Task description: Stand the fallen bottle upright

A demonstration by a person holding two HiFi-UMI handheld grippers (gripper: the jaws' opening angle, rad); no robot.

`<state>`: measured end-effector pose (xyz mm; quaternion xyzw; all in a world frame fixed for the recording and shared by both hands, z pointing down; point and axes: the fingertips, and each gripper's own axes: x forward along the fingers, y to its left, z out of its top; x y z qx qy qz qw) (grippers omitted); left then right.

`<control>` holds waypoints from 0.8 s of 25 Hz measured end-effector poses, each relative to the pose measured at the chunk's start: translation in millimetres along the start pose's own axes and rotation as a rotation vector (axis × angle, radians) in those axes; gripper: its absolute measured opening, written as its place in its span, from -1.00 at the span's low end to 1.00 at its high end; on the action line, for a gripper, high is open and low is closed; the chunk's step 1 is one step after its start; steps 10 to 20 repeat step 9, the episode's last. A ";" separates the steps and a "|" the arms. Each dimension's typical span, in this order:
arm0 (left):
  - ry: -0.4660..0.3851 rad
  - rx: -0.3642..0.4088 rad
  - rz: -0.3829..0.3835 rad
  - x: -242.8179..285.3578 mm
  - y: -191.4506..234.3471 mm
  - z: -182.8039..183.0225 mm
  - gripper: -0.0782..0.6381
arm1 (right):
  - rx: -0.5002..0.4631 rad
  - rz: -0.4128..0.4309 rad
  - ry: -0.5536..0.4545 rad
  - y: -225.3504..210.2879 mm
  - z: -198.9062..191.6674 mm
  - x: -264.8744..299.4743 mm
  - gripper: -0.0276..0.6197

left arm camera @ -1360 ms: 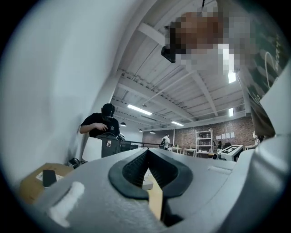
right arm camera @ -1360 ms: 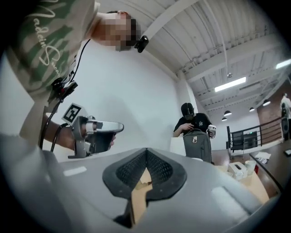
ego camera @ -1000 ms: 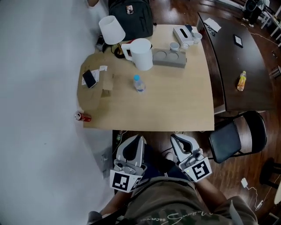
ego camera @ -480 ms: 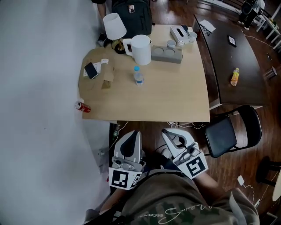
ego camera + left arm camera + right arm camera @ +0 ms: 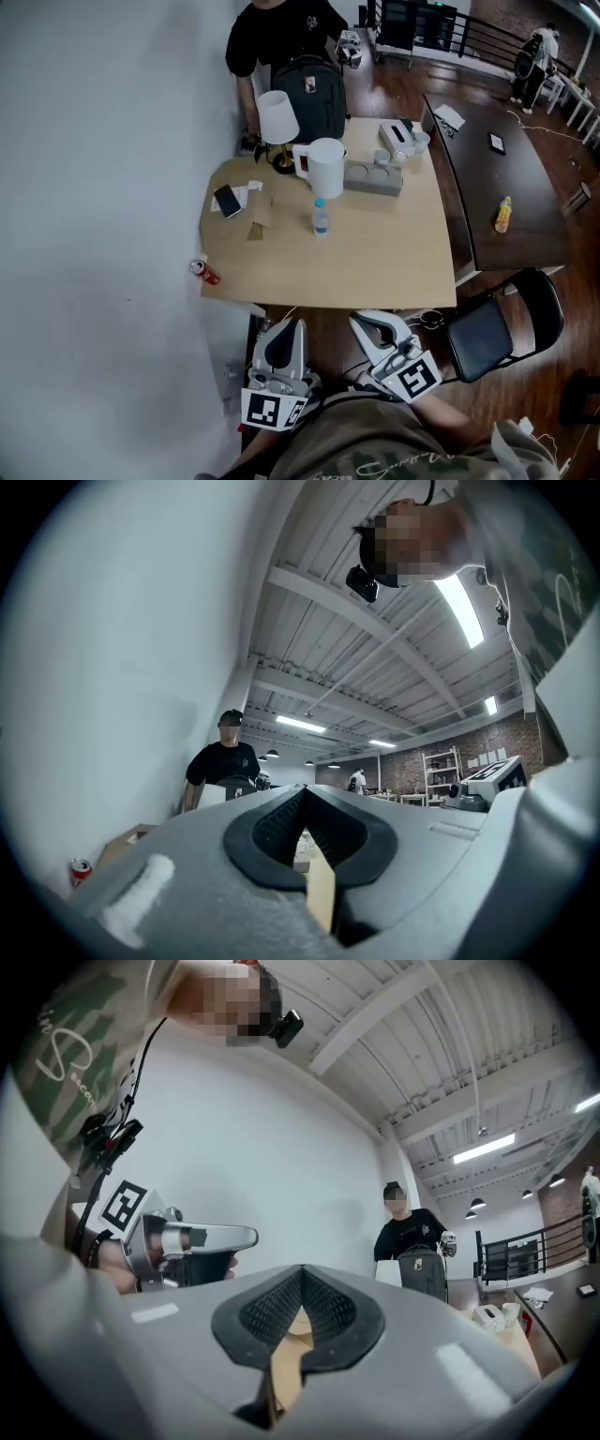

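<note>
Looking down in the head view, I see the clear, blue-capped bottle upright on the pale wooden table, well ahead of the left gripper and right gripper; the left gripper view shows ribbed black pads pinched together, empty, and the right gripper view likewise.
</note>
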<state>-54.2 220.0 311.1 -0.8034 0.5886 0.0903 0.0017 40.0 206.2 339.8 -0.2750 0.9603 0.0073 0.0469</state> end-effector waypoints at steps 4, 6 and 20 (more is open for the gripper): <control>-0.017 0.008 -0.031 4.7 -3.5 3.2 -0.77 | -0.020 -0.036 -0.023 -6.3 7.4 -0.9 -0.91; -0.002 -0.011 -0.035 -3.7 -12.1 -0.9 -0.77 | -0.014 -0.047 0.002 -1.7 3.6 -12.8 -0.91; 0.042 -0.056 -0.033 -21.9 -29.8 -8.5 -0.77 | 0.009 -0.052 0.058 10.8 -3.2 -37.6 -0.91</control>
